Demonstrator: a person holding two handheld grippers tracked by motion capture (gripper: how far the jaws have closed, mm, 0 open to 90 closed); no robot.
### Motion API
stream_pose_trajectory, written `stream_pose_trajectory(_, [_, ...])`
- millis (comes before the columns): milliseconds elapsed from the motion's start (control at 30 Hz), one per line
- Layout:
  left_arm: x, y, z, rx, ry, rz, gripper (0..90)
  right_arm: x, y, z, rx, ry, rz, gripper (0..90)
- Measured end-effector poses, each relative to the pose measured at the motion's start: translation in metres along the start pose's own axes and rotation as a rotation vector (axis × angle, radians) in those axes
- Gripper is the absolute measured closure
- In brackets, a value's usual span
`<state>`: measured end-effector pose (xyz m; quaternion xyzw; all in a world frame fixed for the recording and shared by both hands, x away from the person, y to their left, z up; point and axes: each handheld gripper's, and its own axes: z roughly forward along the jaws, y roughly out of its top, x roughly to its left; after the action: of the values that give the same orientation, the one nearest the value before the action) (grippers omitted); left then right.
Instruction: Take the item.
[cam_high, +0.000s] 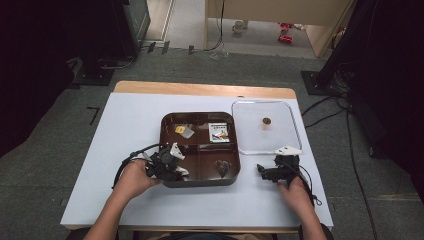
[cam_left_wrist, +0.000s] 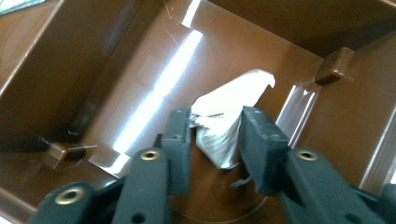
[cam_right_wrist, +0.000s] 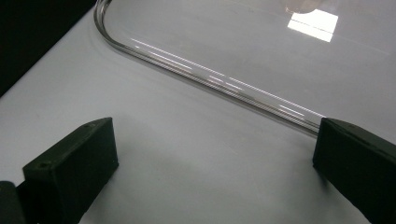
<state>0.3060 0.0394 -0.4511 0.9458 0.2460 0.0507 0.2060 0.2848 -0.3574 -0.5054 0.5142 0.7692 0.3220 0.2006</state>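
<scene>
Reaching into the brown tray's (cam_high: 200, 150) near-left compartment, left gripper (cam_left_wrist: 215, 140) has jaws closed on a crumpled white wrapper (cam_left_wrist: 229, 116), possibly paper. Right gripper (cam_right_wrist: 210, 154) rests on the white table (cam_right_wrist: 187, 163), jaws spread wide, holding nothing, beside the clear lid (cam_right_wrist: 233, 46).
</scene>
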Motion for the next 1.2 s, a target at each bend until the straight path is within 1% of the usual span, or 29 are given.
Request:
stream_pose_trajectory(100, [0.002,0.0,0.0,0.004,-0.012,-0.012,69.6,0.0,0.0,0.0,0.0,0.0,0.0,0.0])
stream_pose_trajectory(133, [0.003,0.001,0.0,0.003,-0.021,-0.026,70.3,0.0,0.0,0.0,0.0,0.0,0.0,0.0])
stream_pose_trajectory(167, [0.004,0.001,0.0,0.003,-0.023,-0.029,70.9,0.0,0.0,0.0,0.0,0.0,0.0,0.0])
stream_pose_trajectory(267, [0.005,0.0,-0.001,-0.007,-0.03,-0.032,73.7,0.0,0.0,0.0,0.0,0.0,0.001,0.0])
stream_pose_trajectory(300, [0.007,-0.001,-0.002,-0.019,-0.047,-0.04,74.8,0.0,0.0,0.0,0.0,0.0,0.001,0.0])
stream_pose_trajectory(400, [0.009,-0.002,-0.002,-0.03,-0.057,-0.042,76.6,0.0,0.0,0.0,0.0,0.0,0.001,0.0])
stream_pose_trajectory(567, [0.009,-0.001,-0.002,-0.034,-0.055,-0.043,78.6,0.0,0.0,0.0,0.0,0.0,0.001,0.0])
stream_pose_trajectory(733, [0.01,-0.001,-0.004,-0.05,-0.063,-0.039,79.0,0.0,0.0,0.0,0.0,0.0,0.001,0.0])
stream_pose_trajectory(833, [0.012,-0.003,-0.007,-0.076,-0.071,-0.051,79.1,0.0,0.0,0.0,0.0,0.0,0.001,0.0])
stream_pose_trajectory(967, [0.015,-0.004,-0.009,-0.088,-0.074,-0.054,79.1,0.0,0.0,0.0,0.0,0.0,0.001,0.0])
stream_pose_trajectory(1100, [0.017,-0.005,-0.012,-0.114,-0.065,-0.062,79.1,0.0,0.0,0.0,0.0,0.0,0.001,0.0])
stream_pose_trajectory(1167, [0.018,-0.005,-0.013,-0.115,-0.067,-0.064,79.1,0.0,0.0,0.0,0.0,0.0,0.001,0.0])
stream_pose_trajectory(1200, [0.019,-0.005,-0.014,-0.126,-0.067,-0.07,79.1,0.0,0.0,0.0,0.0,0.0,0.001,0.0])
